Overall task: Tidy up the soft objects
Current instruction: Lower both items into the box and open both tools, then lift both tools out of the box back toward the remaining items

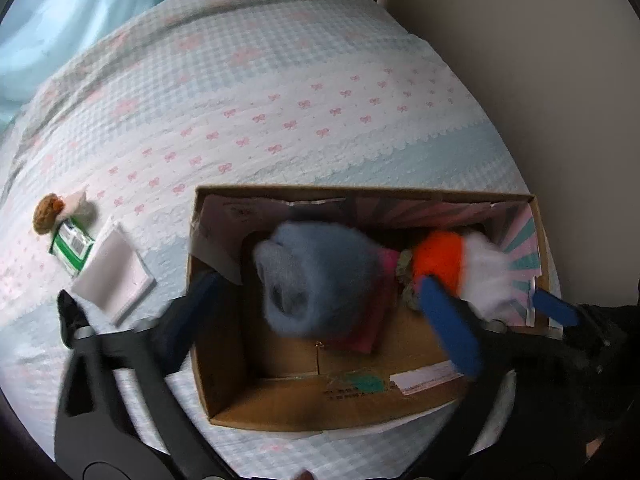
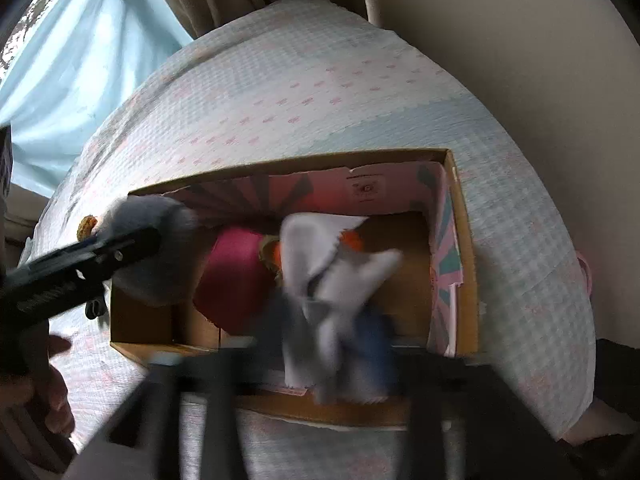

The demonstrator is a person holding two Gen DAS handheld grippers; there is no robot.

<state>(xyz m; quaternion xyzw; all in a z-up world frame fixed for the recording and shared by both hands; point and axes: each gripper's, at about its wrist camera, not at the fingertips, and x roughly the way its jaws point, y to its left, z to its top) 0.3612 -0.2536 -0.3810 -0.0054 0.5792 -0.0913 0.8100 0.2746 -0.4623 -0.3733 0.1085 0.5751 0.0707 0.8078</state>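
Observation:
An open cardboard box point(image 1: 224, 400) sits on the bed. In the left wrist view a fuzzy blue-grey sock point(image 1: 316, 276) hangs blurred over the box between my left gripper's point(image 1: 320, 304) wide-open fingers point(image 1: 448, 328); whether it touches them is unclear. A pink cloth point(image 1: 384, 276) lies in the box. My right gripper point(image 2: 332, 328) is shut on an orange-and-white sock point(image 2: 336, 264) over the box point(image 2: 464, 240); it also shows in the left wrist view point(image 1: 460, 264). The left gripper's arm point(image 2: 80, 264) and the blue sock point(image 2: 152, 216) appear at the left in the right wrist view.
On the bedspread left of the box lie a white pad point(image 1: 116, 272), a green-and-white packet point(image 1: 70, 244) and a small brown knitted item point(image 1: 46, 212). A beige wall point(image 1: 540, 80) runs along the right side. A blue curtain point(image 2: 72, 80) hangs behind the bed.

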